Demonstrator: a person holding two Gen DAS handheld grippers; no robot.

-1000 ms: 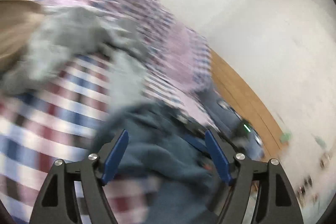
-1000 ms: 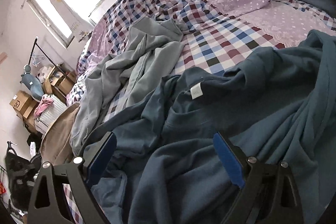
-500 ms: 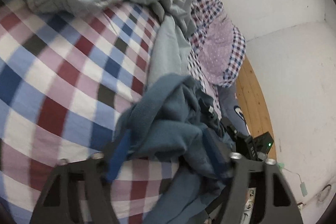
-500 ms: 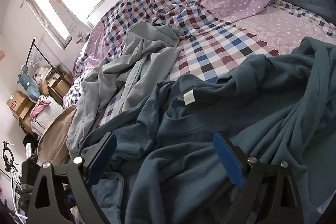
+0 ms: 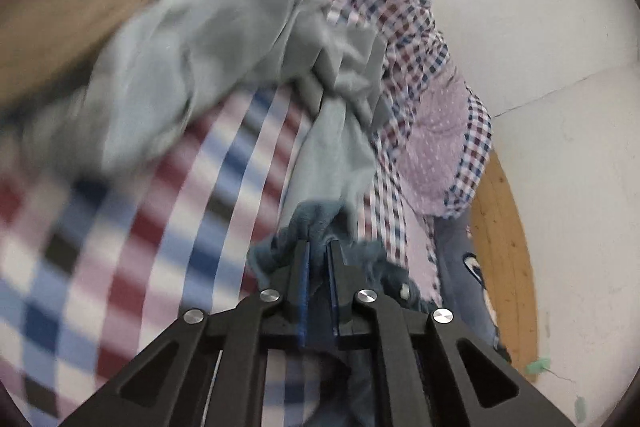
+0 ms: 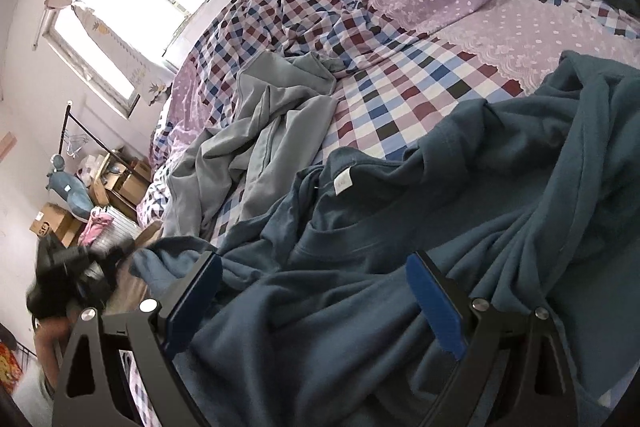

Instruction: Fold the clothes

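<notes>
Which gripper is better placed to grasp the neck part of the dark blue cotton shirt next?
The right gripper. It is open and hovers over the dark blue cotton shirt below its collar. The left gripper is already shut on a bunched edge.

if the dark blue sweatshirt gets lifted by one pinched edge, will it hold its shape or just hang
Probably just hang: the dark blue sweatshirt lies in soft rumpled folds. The left gripper, shut on a bunched edge, shows it crumpling easily. Its thick fabric suggests some weight, so most may drag across the checked bedspread.
</notes>
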